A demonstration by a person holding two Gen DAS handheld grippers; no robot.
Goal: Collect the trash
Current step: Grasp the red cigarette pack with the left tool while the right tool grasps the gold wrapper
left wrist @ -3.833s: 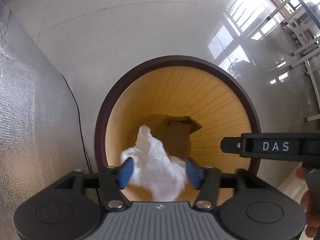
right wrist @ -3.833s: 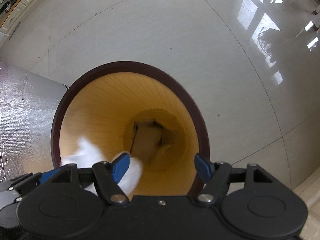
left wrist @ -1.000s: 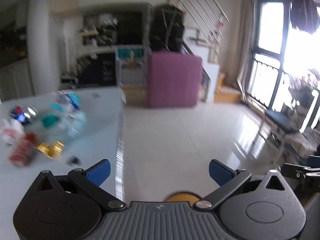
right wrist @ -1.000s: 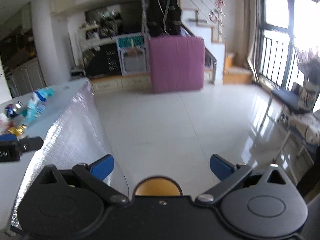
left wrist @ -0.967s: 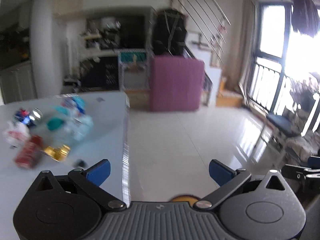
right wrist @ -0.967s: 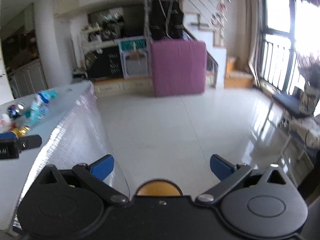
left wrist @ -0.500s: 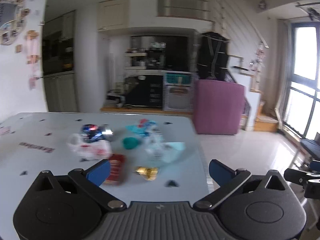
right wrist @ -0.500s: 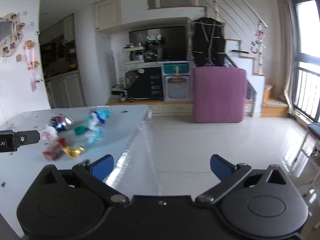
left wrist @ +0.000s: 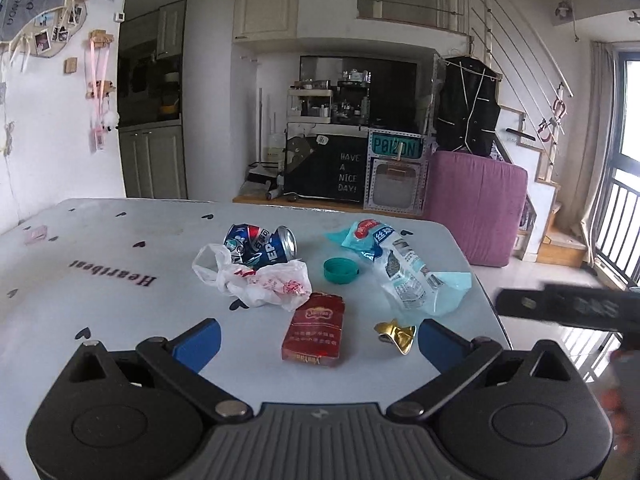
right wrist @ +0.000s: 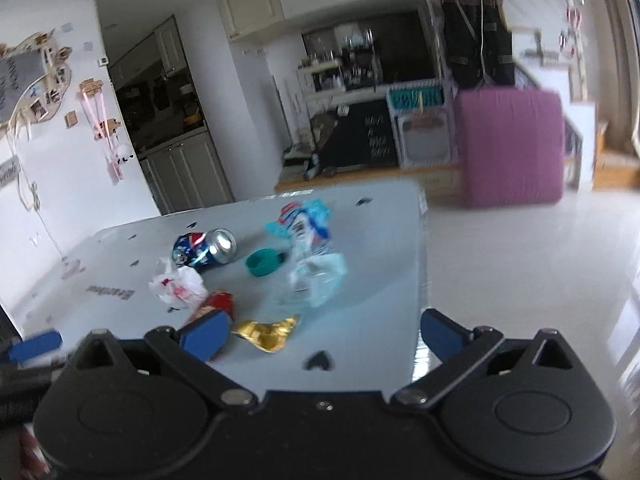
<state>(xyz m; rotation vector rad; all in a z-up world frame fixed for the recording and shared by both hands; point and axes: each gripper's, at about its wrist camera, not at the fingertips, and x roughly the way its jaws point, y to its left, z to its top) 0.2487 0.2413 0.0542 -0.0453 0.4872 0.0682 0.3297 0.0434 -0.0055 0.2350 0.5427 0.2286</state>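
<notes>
Only from left: right gripper's fingers [left wrist: 560, 306].

Ahead of the wide-open left claw [left wrist: 316, 340]: red cigarette pack [left wrist: 315, 330] flat between its fingers; gold wrapper [left wrist: 395, 334] crumpled by the right finger. Beyond: white plastic bag [left wrist: 256, 280], crushed blue can [left wrist: 262, 245] on its side, teal cap [left wrist: 340, 270], blue-clear snack bags [left wrist: 404, 272].

Both wrist cameras look forward between wide-spread tongs at the same litter on the tabletop [left wrist: 120, 248] — the left near and square-on, the right from its right, blurred.
</notes>
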